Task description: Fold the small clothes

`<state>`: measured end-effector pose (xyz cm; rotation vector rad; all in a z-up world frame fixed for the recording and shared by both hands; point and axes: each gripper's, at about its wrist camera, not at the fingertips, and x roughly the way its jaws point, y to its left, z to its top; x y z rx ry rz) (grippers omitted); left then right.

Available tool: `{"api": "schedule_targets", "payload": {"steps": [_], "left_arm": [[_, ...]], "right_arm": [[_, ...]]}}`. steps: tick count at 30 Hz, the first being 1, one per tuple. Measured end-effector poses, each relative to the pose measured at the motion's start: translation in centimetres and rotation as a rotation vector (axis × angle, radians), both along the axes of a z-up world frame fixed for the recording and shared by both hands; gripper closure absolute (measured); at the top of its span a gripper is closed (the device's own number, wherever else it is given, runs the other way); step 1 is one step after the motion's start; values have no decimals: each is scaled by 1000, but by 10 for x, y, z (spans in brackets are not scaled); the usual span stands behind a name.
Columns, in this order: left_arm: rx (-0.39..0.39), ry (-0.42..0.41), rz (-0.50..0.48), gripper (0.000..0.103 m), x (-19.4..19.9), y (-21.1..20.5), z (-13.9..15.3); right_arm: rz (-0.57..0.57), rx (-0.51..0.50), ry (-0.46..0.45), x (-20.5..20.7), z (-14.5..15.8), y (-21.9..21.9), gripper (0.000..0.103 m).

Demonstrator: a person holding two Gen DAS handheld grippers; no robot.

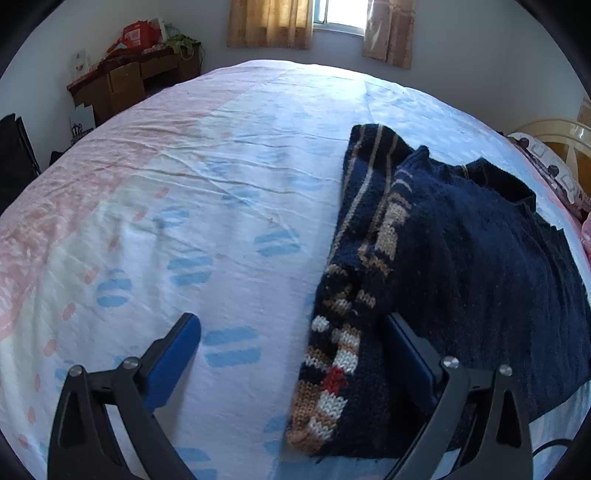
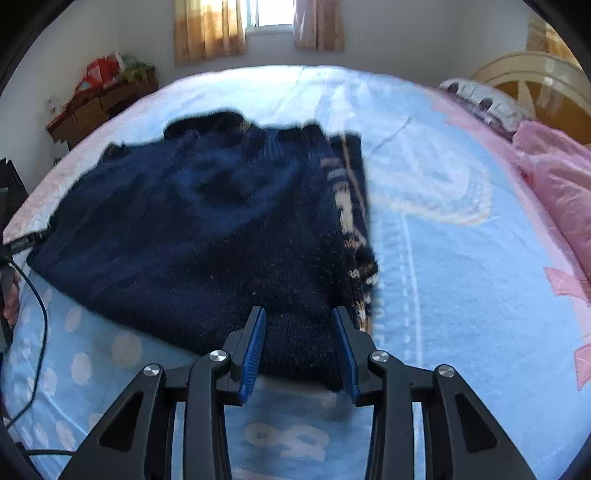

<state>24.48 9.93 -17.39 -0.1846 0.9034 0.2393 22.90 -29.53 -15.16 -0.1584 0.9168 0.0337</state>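
Left gripper (image 1: 291, 332) spread wide over the sheet (image 1: 221, 206), patterned edge of the sweater (image 1: 461, 251) lying between its fingers, nothing pinched. Right gripper (image 2: 299, 328) part open, fingers either side of the sweater's (image 2: 207, 221) near hem; grip unclear. Sweater flat on the bed, sides folded in. Beyond: pillow (image 2: 554, 184), desk (image 1: 125, 81), curtains (image 1: 269, 22).

One sweater (image 1: 461, 236), two grippers (image 1: 291, 343) (image 2: 299, 332), one bed (image 1: 221, 206).
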Motion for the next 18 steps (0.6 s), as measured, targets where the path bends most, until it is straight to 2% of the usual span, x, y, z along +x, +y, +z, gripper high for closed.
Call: {"api": "schedule_targets", "payload": {"steps": [3, 6, 10, 12, 16, 18], "left_arm": [[6, 1, 8, 1, -5, 2, 0], [7, 1, 5, 0, -9, 3, 1], [-36, -35, -33, 1, -17, 9, 9], [-56, -57, -52, 1, -22, 15, 15], [-5, -31, -68, 1, -22, 24, 17], [-23, -36, -80, 1, -24, 31, 21]], "right_arm": [[4, -23, 80, 7, -18, -3, 66], [-11, 10, 84, 7, -12, -7, 66], [-3, -5, 43, -3, 0, 4, 64], [24, -1, 17, -9, 9, 15, 60], [98, 13, -12, -11, 20, 46, 59], [144, 12, -15, -8, 21, 67, 59]]}}
